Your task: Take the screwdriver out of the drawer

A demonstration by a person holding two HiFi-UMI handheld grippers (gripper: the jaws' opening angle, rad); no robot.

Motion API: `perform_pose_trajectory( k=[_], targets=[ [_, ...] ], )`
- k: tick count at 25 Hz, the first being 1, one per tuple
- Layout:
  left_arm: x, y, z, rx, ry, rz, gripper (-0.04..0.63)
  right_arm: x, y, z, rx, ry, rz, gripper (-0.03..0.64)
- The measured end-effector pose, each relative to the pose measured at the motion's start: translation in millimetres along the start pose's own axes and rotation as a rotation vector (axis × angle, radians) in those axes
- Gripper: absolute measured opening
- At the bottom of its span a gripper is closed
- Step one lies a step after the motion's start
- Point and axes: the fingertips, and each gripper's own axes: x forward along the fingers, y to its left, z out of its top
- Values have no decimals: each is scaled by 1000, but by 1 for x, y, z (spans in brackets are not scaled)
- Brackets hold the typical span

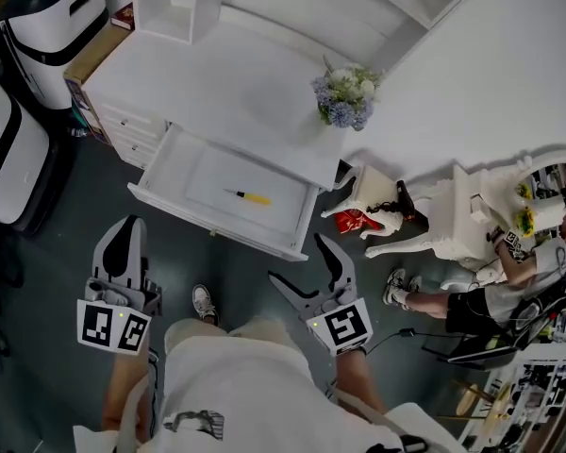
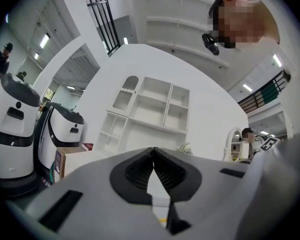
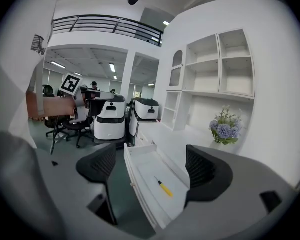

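Observation:
A screwdriver point(image 1: 250, 196) with a yellow handle lies in the pulled-out white drawer point(image 1: 170, 173) of a white desk point(image 1: 217, 83). Both grippers hang in front of the drawer, over the dark floor and apart from it. My left gripper point(image 1: 123, 234) is shut with nothing held, its jaws meeting tip to tip point(image 2: 153, 153). My right gripper point(image 1: 300, 259) stands open near the drawer's right front corner. In the right gripper view the screwdriver point(image 3: 164, 187) shows between the spread jaws point(image 3: 151, 166), lying in the drawer point(image 3: 140, 159) some way beyond them.
A pot of lilac flowers point(image 1: 345, 98) stands on the desk's right end. White robots point(image 1: 42, 26) and a cardboard box point(image 1: 90, 59) stand at the left. A white chair point(image 1: 434, 220), a red bag point(image 1: 352, 220) and a seated person point(image 1: 509, 286) are at the right.

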Motion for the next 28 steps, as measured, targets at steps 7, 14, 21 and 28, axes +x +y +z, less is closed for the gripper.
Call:
perform_pose_trajectory(
  k=[7, 14, 21, 28],
  targets=[
    [50, 3, -17, -12, 39, -22, 15, 39, -33, -17, -28, 91, 12, 431],
    [94, -8, -29, 25, 59, 16, 15, 78, -67, -39, 2, 81, 94, 431],
    [118, -21, -38, 103, 96, 62, 15, 134, -77, -112, 4, 195, 255, 431],
    [95, -14, -52, 112, 157, 179, 15, 187, -78, -188, -32, 336, 362, 430]
  ],
)
